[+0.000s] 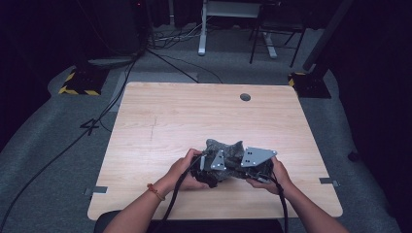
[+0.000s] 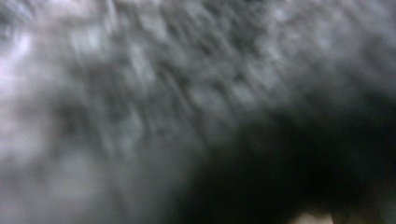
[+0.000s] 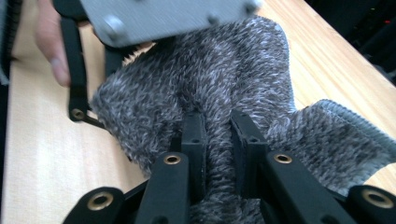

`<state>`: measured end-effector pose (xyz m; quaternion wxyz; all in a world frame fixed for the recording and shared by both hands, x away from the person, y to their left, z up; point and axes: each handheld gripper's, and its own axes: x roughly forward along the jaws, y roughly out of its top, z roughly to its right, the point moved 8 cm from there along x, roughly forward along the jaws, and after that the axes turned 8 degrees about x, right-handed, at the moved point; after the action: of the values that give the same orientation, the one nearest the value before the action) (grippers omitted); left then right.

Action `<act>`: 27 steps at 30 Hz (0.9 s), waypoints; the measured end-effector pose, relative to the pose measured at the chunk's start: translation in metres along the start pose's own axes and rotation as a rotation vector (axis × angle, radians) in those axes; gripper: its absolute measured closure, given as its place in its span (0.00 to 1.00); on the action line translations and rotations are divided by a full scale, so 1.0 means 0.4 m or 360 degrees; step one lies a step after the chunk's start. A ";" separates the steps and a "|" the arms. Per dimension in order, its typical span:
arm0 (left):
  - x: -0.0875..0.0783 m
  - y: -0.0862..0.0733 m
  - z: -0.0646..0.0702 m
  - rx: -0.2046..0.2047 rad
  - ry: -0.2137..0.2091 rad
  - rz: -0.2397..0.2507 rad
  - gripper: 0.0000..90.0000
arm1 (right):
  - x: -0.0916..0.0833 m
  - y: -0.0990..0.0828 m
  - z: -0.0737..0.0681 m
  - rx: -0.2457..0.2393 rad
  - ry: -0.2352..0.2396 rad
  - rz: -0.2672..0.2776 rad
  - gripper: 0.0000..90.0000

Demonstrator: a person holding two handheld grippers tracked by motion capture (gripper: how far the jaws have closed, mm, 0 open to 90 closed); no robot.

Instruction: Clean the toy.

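Cloth (image 3: 224, 88), grey and fuzzy, sits bunched between both tools near the front edge of the counter (image 1: 160, 116). The right hand-held gripper (image 3: 217, 128) has its jaws drawn narrow on a ridge of it: the two black pads press a fold from either side, and the pile bulges up between and around them. The left hand-held gripper (image 1: 206, 167) is buried in the near left part of the heap; its own view is a blur of grey pile pressed up close, so the jaws themselves cannot be made out there, but they read as closed on the fabric too. Its grey plate and black frame show at the top of the right gripper view, just above the cloth, with a fingertip beside them.

Both hands (image 1: 187, 170) hold still and close together, so the step in hand looks like a two-point pinch, a grip taken before spreading or folding. The next move probably calls for drawing the two pinches apart, or lifting them together, while both keep their bite; a thick, springy pile like this could slip from a shallow hold.

Seen from above, the cloth is a dark, rumpled mound with two points sticking up at the back. Up close it is mottled grey and white, shaggy, with a finer ribbed hem (image 3: 359, 123) along one curled edge lying on the pale wood.
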<state>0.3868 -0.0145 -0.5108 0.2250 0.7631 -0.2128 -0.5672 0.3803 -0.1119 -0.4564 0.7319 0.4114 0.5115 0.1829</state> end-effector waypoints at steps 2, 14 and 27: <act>-0.003 -0.003 -0.002 0.0001 0.0005 -0.0004 0.38 | -0.005 -0.014 0.023 0.0064 -0.0010 0.0013 0.86; -0.058 0.014 -0.013 -0.0108 -0.0018 0.0261 0.38 | -0.007 -0.060 0.059 0.0356 0.0198 0.0117 0.86; -0.021 0.011 -0.008 -0.0021 0.0049 0.0124 0.37 | -0.019 -0.020 0.016 0.0333 0.0276 0.0246 0.86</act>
<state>0.3872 -0.0126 -0.5009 0.2551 0.7615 -0.2351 -0.5476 0.3817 -0.1246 -0.4574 0.6218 0.5062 0.5560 0.2192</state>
